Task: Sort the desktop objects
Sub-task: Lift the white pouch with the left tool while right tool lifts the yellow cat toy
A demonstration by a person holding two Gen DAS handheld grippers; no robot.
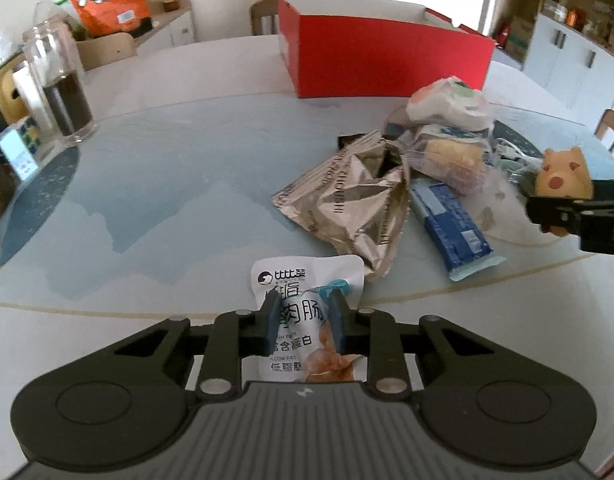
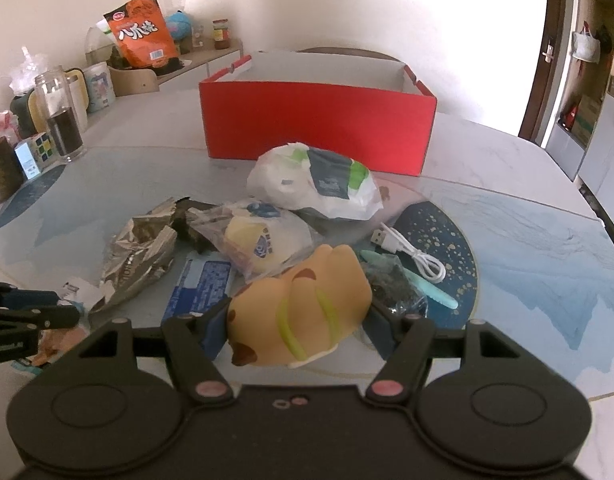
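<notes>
Left wrist view: the left gripper (image 1: 303, 322), at lower centre, has its blue-padded fingers (image 1: 271, 320) drawn in narrow against a white sausage snack pouch with black Chinese lettering (image 1: 307, 288), which lies on the pale marble-patterned table (image 1: 167, 184). Just above and right of the pouch lies a crumpled gold foil bag (image 1: 351, 208); right of that, a blue-and-white rectangular packet (image 1: 451, 224). At the right edge the right gripper (image 1: 563, 196) holds a yellow rubber pig-faced toy (image 1: 563, 176). An open red cardboard box with a white interior (image 1: 379, 56) stands at upper centre, well apart from the pouch. A clear glass jar partly filled with dark grounds (image 1: 59, 88) stands at the left.

Right wrist view: the right gripper (image 2: 303, 312), at lower centre, stands wide, its jaws clasping the yellow toy (image 2: 307, 304) by its sides. Above the toy sit a clear-wrapped yellow bun (image 2: 259, 248) and a white plastic bag with green and dark print (image 2: 315, 184). To the right lie a coiled white USB cable (image 2: 411, 252) and a mint-green pen-like stick (image 2: 427, 288). The left gripper (image 2: 47, 312) enters at the left edge.
</notes>
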